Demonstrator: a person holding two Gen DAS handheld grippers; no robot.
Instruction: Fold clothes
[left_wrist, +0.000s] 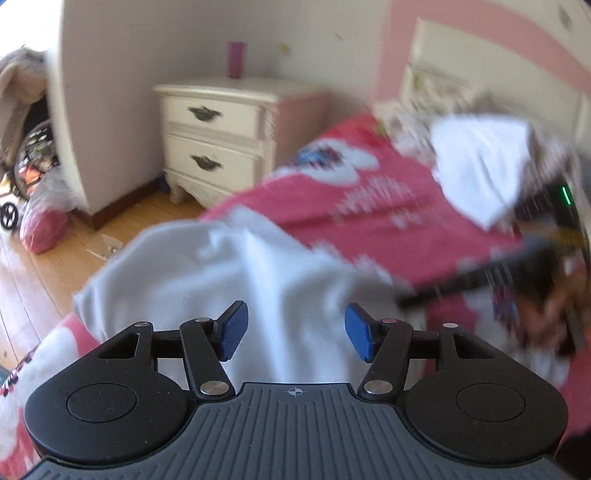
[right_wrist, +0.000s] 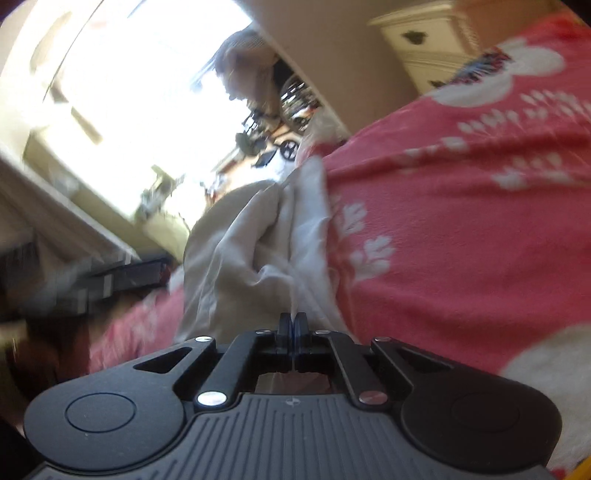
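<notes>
Pink bedspread (left_wrist: 388, 206) carried the white garment (left_wrist: 229, 273). Right gripper (right_wrist: 293, 325) fingers clamped its edge; left gripper (left_wrist: 293, 332) fingers stood apart, empty. Next: regrasp at twelve o'clock.

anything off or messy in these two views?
Nothing damaged or spilled. The white garment lies rumpled on the pink bedspread, hanging toward its edge. Right gripper pinches it, jaws shut; left gripper is open, holding nothing. More unfolded laundry sits behind.

Daylit, motion-blurred fisheye views

A window (right_wrist: 147, 92) is blowing out to white glare in the right view; the bed (left_wrist: 369, 206) is smearing with blur, and edges are bending and darkening.
</notes>
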